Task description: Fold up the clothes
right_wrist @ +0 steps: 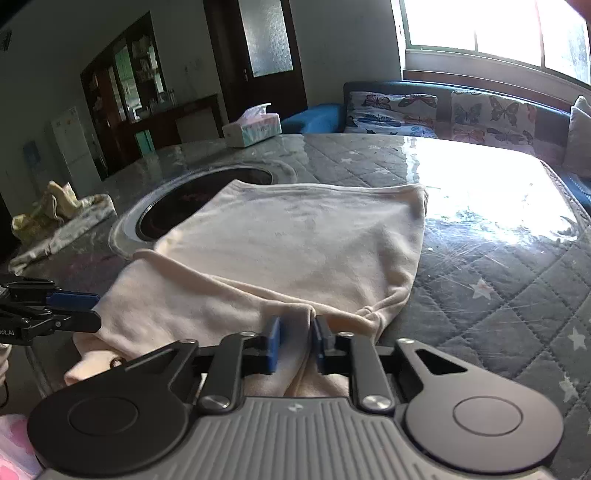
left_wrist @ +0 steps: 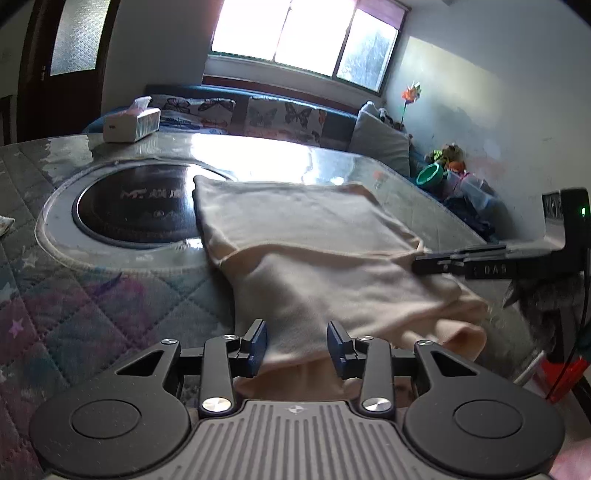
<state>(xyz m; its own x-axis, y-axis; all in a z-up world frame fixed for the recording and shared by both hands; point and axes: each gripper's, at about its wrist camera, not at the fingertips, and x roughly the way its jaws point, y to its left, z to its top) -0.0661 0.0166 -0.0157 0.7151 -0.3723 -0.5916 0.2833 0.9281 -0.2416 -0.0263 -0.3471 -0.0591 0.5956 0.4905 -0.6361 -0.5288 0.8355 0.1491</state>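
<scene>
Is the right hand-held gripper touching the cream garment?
Touching. The right wrist view shows the right hand-held gripper with its blue pads pinched on a bunched fold of the cream garment.

Bright window above butterfly-cushioned sofa; dark door.

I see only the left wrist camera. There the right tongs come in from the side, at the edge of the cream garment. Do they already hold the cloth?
Observer: Yes. In the right wrist view the right tongs are shut on a raised fold of the cream garment, near its front edge.
Operator: Thank you. What lies to the left of the round black hob? My view cuts off there.
Observer: A crumpled pale cloth lies there, apart from the garment.
</scene>
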